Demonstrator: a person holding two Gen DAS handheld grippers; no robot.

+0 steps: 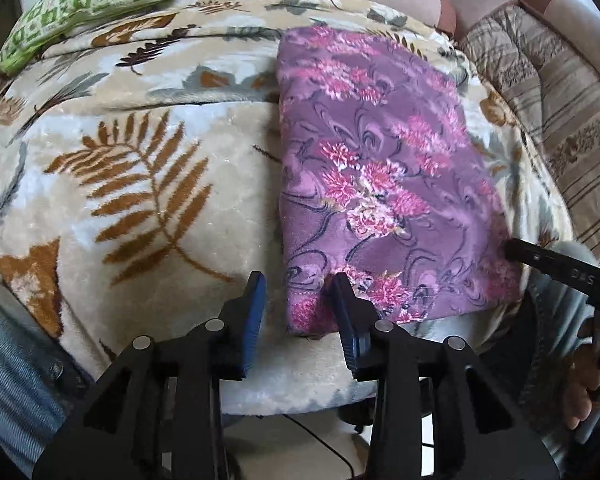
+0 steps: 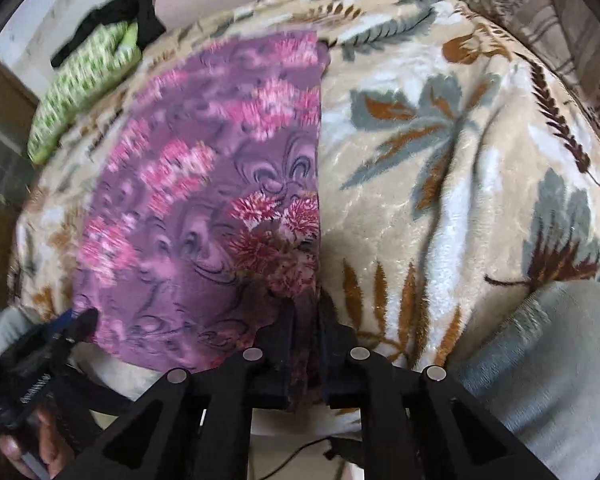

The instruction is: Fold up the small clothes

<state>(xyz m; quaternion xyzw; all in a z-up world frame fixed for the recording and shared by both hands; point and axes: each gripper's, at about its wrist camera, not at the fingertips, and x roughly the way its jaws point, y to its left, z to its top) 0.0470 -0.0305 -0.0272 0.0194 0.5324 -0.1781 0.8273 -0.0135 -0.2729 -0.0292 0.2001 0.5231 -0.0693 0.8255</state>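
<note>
Right tool (image 2: pixel 305 344) pinches purple floral cloth (image 2: pixel 204 208); left tool (image 1: pixel 300 308) spread at its corner.

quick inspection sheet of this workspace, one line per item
surface: leaf-print blanket, plush, with broad wrinkles.
job's things: purple floral cloth, lying flat as a folded rectangle.
clutter: green checked pillow at the far left corner, with a black garment on top of it.
grippers: left gripper open, straddling the cloth's near left corner; right gripper shut on the cloth's near right edge.
cables: thin black cable below the blanket's front edge.
surroundings: striped quilted cover on the right; person's knees in grey trousers either side.
</note>
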